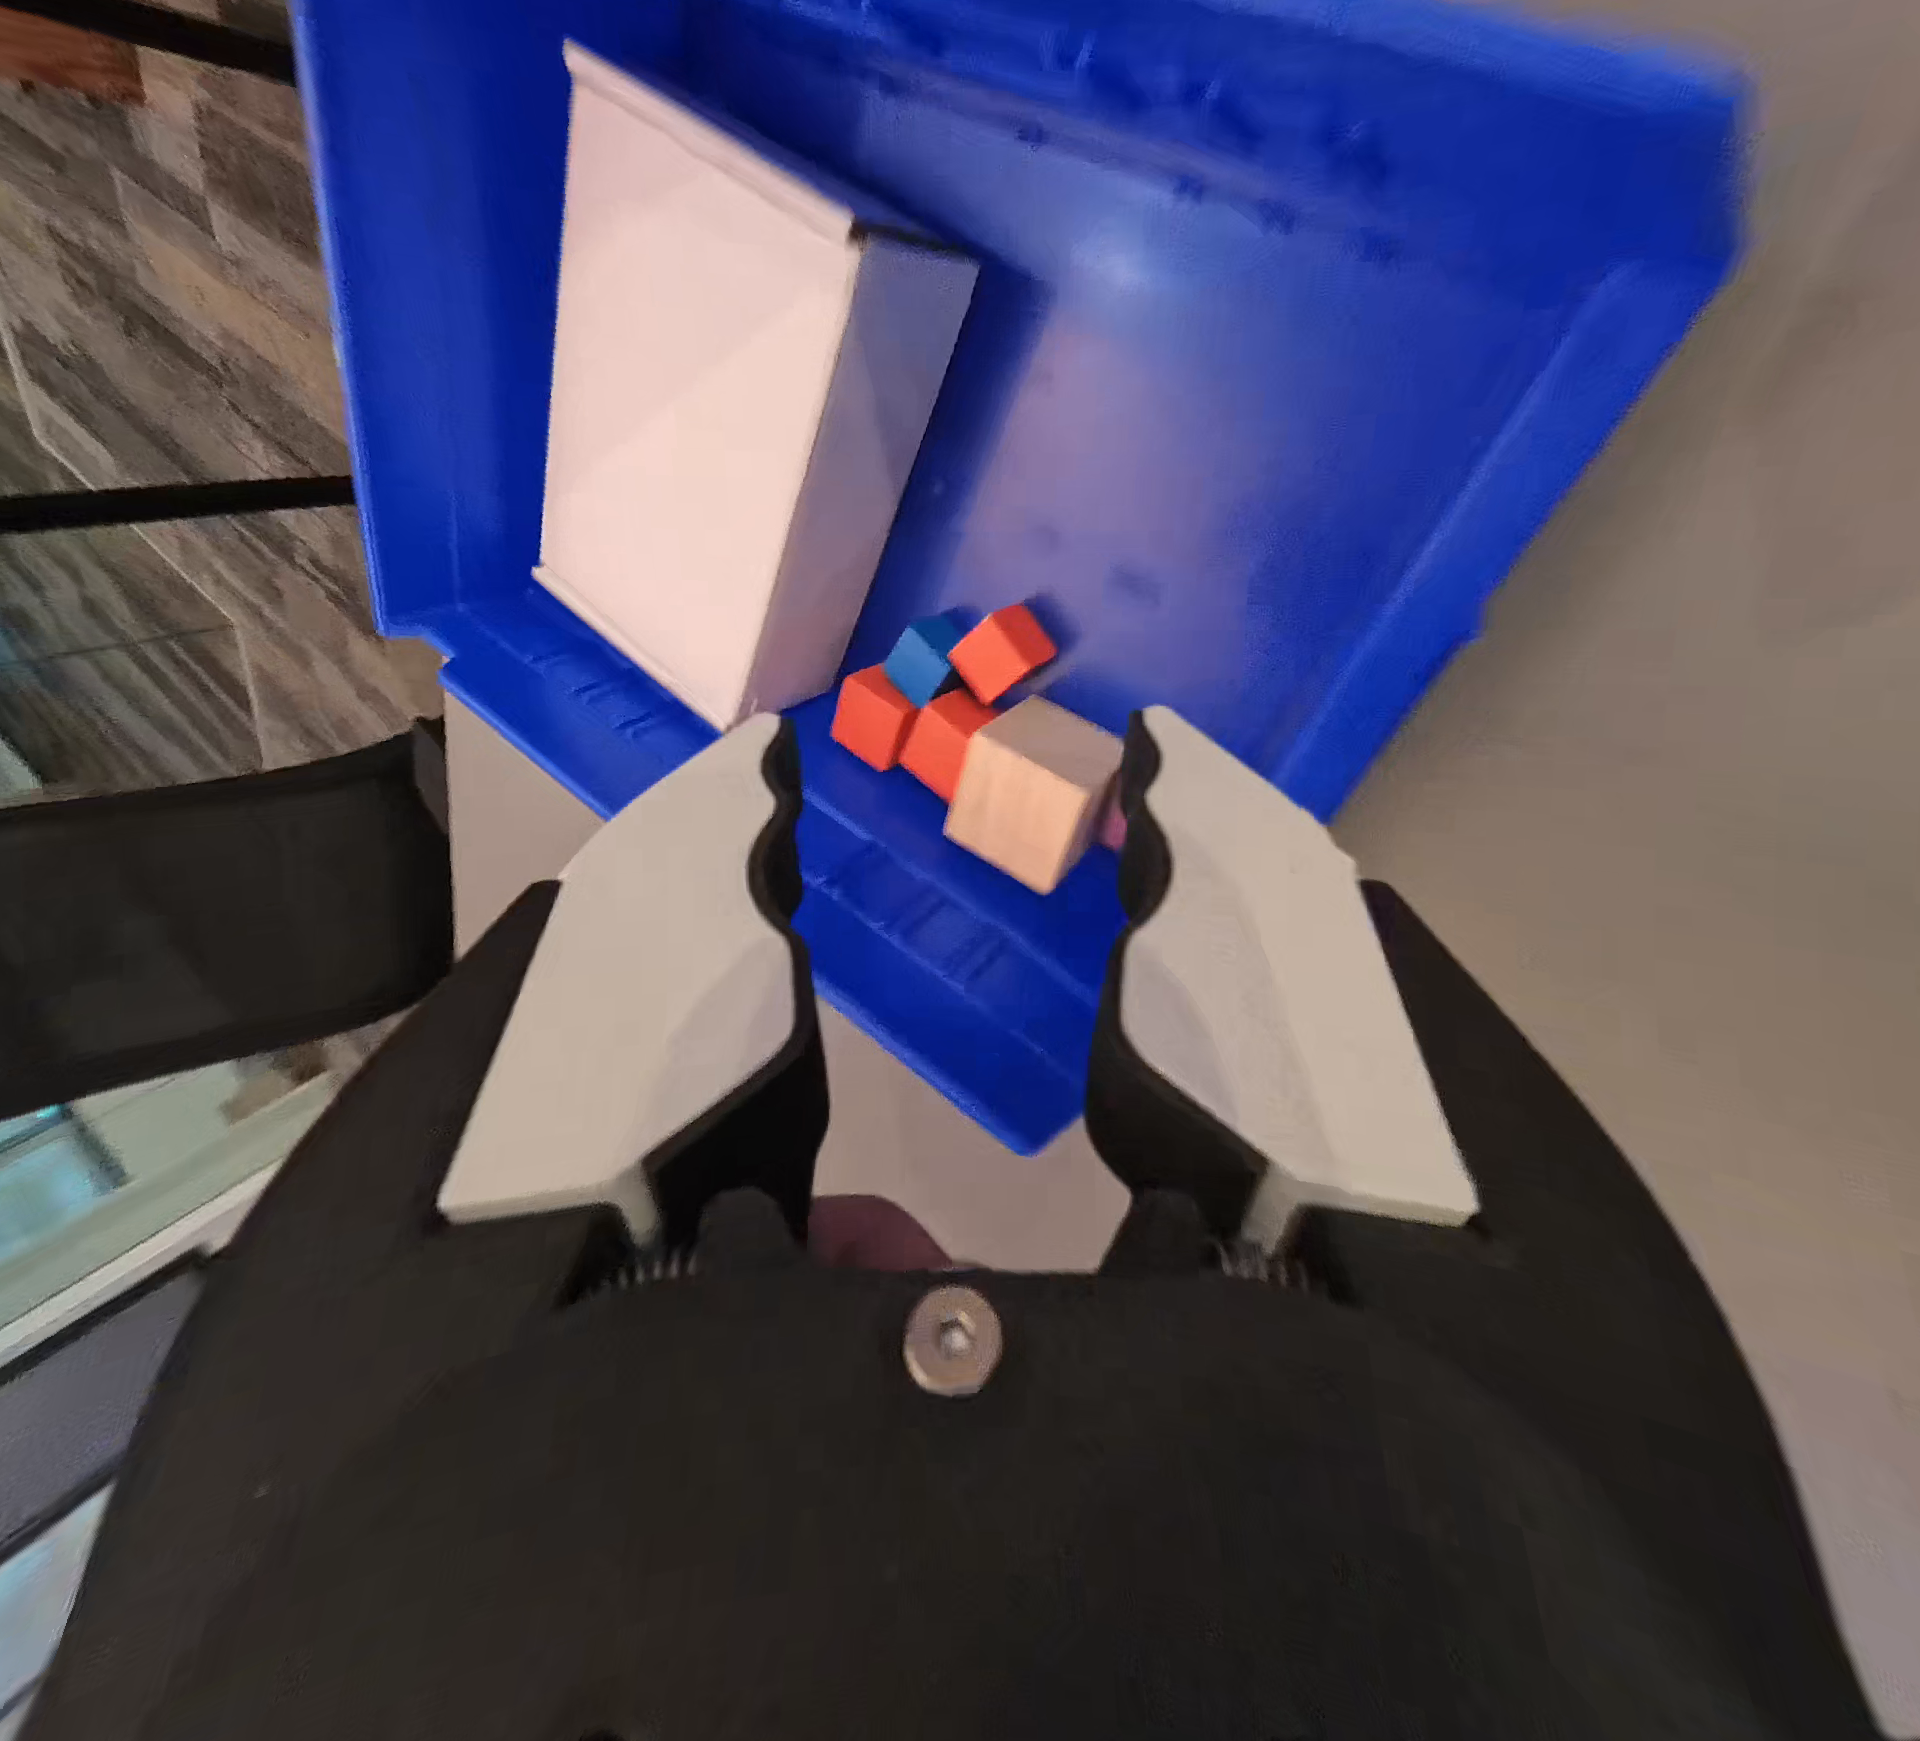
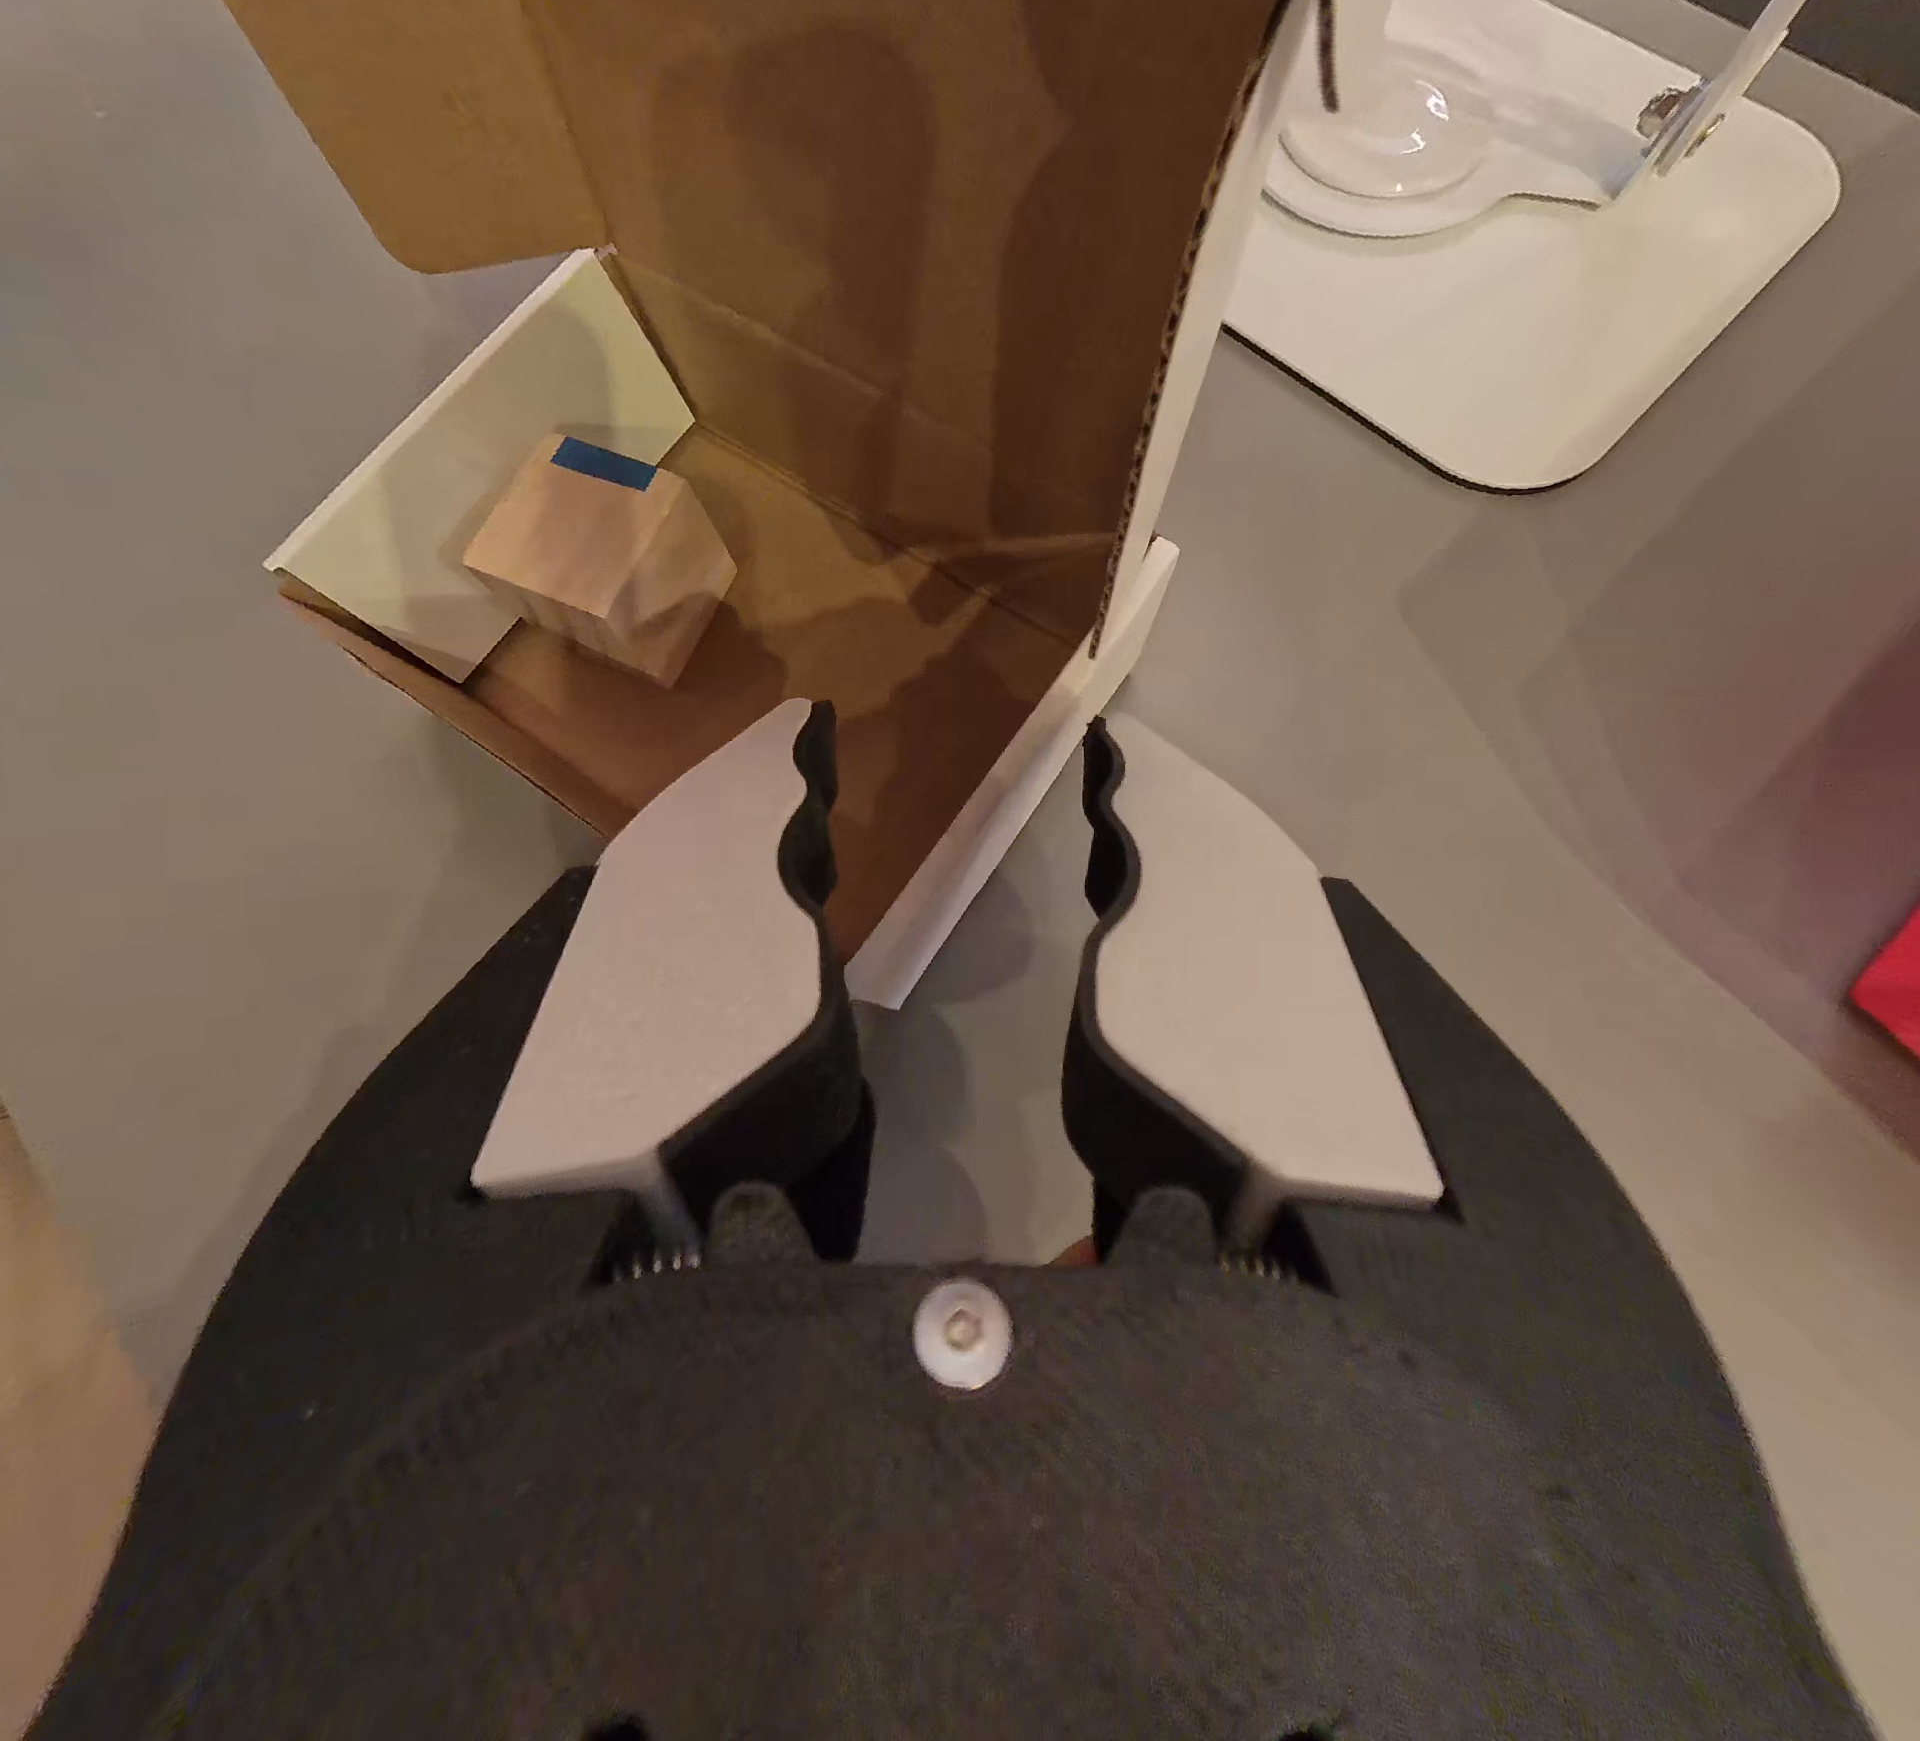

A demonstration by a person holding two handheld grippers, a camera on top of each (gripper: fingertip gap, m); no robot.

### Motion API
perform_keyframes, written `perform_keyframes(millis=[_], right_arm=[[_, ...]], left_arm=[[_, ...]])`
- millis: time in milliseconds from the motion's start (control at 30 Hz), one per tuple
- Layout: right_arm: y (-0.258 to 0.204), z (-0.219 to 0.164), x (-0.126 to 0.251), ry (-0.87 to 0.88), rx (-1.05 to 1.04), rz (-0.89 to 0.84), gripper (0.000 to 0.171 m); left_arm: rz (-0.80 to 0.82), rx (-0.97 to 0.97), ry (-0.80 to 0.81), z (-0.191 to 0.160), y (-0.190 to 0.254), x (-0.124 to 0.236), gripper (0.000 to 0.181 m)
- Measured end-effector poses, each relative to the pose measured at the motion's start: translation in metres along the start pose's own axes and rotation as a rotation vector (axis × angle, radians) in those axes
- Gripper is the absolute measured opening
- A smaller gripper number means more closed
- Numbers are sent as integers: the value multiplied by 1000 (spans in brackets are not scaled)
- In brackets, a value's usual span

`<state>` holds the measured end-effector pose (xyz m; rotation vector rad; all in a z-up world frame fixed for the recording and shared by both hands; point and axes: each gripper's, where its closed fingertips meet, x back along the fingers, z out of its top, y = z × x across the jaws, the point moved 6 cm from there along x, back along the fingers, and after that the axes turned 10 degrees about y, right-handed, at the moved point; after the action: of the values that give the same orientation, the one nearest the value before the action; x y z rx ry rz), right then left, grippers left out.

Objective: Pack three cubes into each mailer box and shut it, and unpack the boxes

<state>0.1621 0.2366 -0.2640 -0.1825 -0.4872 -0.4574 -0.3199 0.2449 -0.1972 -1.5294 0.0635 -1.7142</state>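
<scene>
Right tool (image 2: 956, 720) spread, straddling open mailer box (image 2: 790, 341) wall

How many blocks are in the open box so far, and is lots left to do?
One wooden cube shows in the open mailer box, lid up. The left gripper is open, at the cubes in the blue bin, holding none. The right gripper is open. More cubes and closing remain.

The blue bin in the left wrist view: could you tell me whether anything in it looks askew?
Yes: the small cubes lie jumbled in one corner of the blue bin, some tilted, and the closed white mailer box sits skewed to its walls.
</scene>
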Motion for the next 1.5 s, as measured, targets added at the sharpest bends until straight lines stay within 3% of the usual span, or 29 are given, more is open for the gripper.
perform_keyframes(millis=[100,167,267,367,500,633,867,1167,1333,1500], right_arm=[[3,1,2,11,-9,-6,45],[3,1,2,17,-12,-3,44],[2,2,2,20,-11,3,44],[3,2,3,28,-19,7,43],[4,2,3,41,-33,21,43],[2,3,3,45,-33,30,43],[3,3,4,54,-44,33,42],[4,3,5,58,-53,37,42],[4,3,5,60,-55,36,42],[3,4,5,56,-46,40,42]], left_arm=[[-42,59,-97,-14,-15,-27,64],[-67,157,-166,-23,-22,-45,83],[-65,279,-238,-38,-35,-66,92],[-34,246,-213,-43,-45,-76,49],[-80,211,-276,-53,-44,-89,32],[-80,50,-387,-63,-44,-99,45],[-171,-152,-404,-64,-44,-109,46],[-261,-231,-447,-64,-39,-119,28],[-209,-189,-387,-56,-42,-111,27],[-38,-29,-197,-26,-44,-71,27]])
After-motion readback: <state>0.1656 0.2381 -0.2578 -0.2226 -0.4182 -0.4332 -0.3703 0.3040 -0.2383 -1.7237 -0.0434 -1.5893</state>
